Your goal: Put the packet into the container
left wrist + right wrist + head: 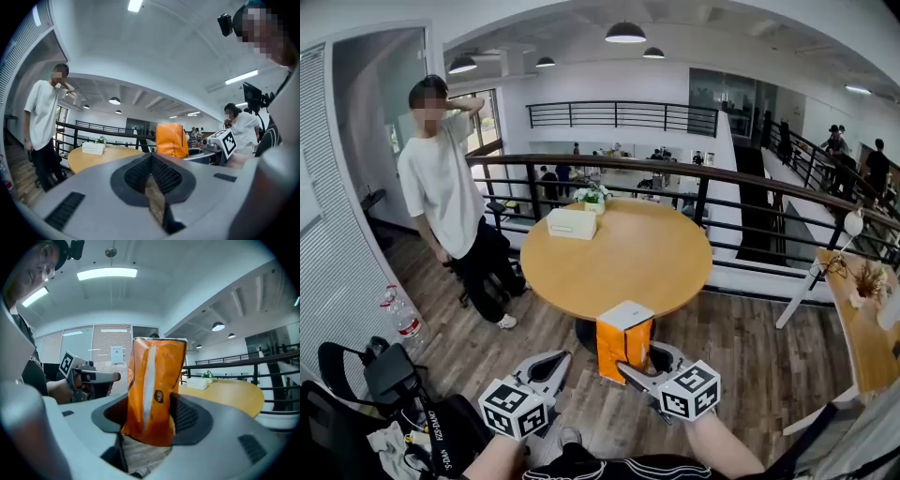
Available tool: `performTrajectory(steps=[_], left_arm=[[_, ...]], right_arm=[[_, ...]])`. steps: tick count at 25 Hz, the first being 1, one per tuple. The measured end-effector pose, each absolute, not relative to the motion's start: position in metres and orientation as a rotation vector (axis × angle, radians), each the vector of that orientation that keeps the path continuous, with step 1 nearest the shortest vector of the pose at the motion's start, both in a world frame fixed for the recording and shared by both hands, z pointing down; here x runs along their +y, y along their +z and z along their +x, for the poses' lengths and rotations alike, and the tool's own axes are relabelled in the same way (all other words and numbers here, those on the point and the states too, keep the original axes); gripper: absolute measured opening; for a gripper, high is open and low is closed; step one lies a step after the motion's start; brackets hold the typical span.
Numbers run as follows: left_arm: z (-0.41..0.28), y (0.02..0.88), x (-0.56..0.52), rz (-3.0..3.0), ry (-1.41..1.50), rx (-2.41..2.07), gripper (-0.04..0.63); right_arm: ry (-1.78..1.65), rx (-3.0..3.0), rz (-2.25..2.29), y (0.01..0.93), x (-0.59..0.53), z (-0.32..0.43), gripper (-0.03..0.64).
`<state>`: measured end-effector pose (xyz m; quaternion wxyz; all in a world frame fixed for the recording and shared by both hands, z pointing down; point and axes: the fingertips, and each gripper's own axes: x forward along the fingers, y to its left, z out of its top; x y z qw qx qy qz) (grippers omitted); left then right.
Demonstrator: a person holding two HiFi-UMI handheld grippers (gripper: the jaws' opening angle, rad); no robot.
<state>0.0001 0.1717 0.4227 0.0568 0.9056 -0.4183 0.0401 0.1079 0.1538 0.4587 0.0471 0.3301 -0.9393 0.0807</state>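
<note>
My right gripper [645, 366] is shut on an orange packet [623, 342] with a white top, held upright at the near edge of the round wooden table [619, 258]. In the right gripper view the packet [154, 385] stands between the jaws of the right gripper [150, 420], pinched at its lower part. A cream box-shaped container [572, 223] sits on the far left side of the table, also seen as the container [196, 384] and the container [92, 148]. My left gripper [546, 367] hangs left of the packet [171, 139]. The left gripper [151, 161] is shut and empty.
A person in a white T-shirt [441, 187] stands left of the table. A small plant [592, 197] sits behind the container. A black railing [722, 192] curves behind the table. A water bottle [401, 319] and a black chair [384, 375] stand at lower left.
</note>
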Motion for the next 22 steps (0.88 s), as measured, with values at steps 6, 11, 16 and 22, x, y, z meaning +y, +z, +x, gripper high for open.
performTrajectory(steps=[6, 11, 16, 22], left_arm=[[-0.009, 0.423, 0.157, 2.74, 0.098, -1.281, 0.006], [-0.014, 0.425, 0.13, 2.735, 0.063, -1.295, 0.006], [-0.037, 0.434, 0.082, 2.706, 0.025, -1.323, 0.006], [-0.069, 0.449, 0.0, 2.646, 0.026, -1.311, 0.006]], right_arm=[[0.303, -2.893, 1.005, 0.46, 0.138, 0.103, 0.27], [0.288, -2.889, 0.98, 0.461, 0.108, 0.099, 0.27], [0.297, -2.9, 0.96, 0.462, 0.057, 0.083, 0.27], [0.447, -2.907, 0.924, 0.475, -0.014, 0.053, 0.27]])
